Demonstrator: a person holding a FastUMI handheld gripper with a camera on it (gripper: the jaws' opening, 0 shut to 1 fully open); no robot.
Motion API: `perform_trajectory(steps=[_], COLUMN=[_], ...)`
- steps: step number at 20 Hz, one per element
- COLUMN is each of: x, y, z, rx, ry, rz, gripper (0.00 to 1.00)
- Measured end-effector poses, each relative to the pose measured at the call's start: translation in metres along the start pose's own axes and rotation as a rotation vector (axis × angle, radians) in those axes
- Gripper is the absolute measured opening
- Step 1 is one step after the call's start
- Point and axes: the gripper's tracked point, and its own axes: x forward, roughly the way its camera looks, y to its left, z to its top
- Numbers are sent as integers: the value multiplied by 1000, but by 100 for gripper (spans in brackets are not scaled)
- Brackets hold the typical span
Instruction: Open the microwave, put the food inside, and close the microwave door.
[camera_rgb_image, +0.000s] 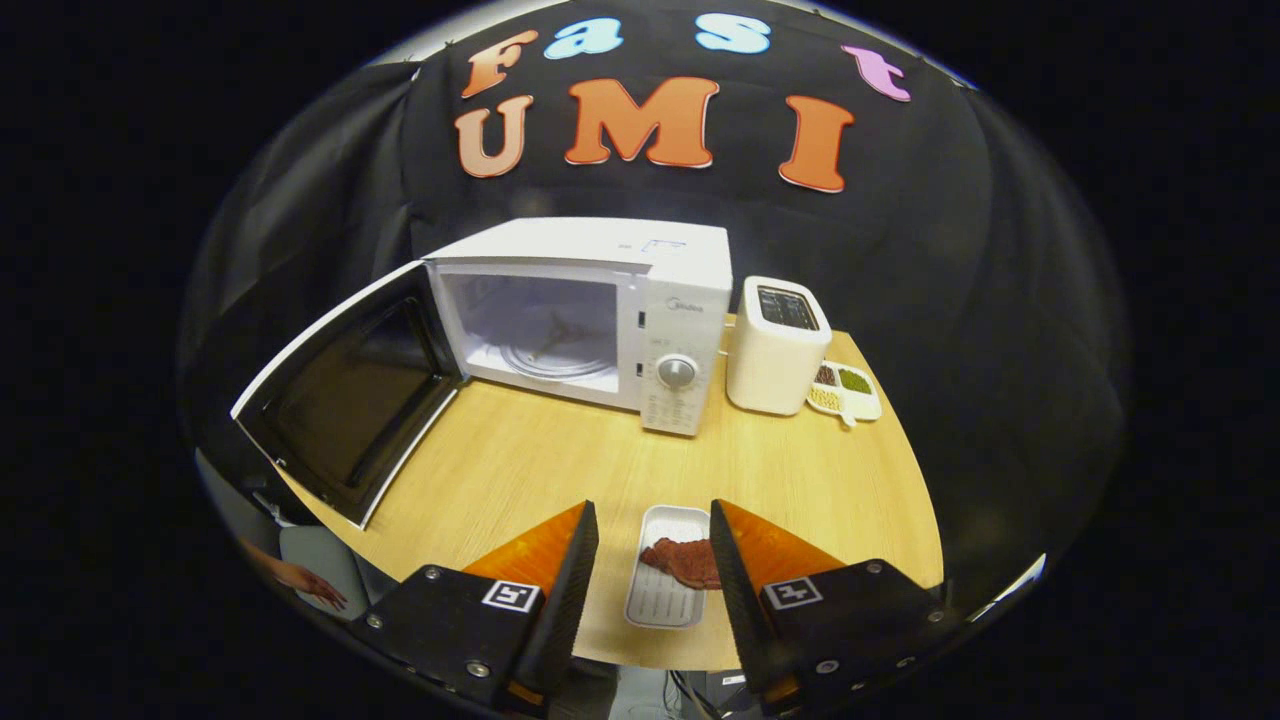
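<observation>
Tongs (653, 545) released astride the meat tray (667, 566) near the counter (560, 460) edge, open-doored microwave (590, 320) at 12 o'clock beyond bare wood.

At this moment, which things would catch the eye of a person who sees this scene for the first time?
The white microwave at the back of the wooden table stands out first, its door swung wide open to the left. Next comes the small white tray with a piece of red meat, lying between the fingers of the open gripper. Right of the microwave stand a white toaster and a small dish of beans.
</observation>
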Motion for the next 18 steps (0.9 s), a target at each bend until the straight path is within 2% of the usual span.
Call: perform_trajectory(steps=[7, 14, 18], x=[33, 69, 89], y=[-55, -75, -76], z=[-41, -75, -89], rx=[123, 171, 137], ry=[169, 350, 438], rz=[31, 180, 254], gripper=[88, 90, 84])
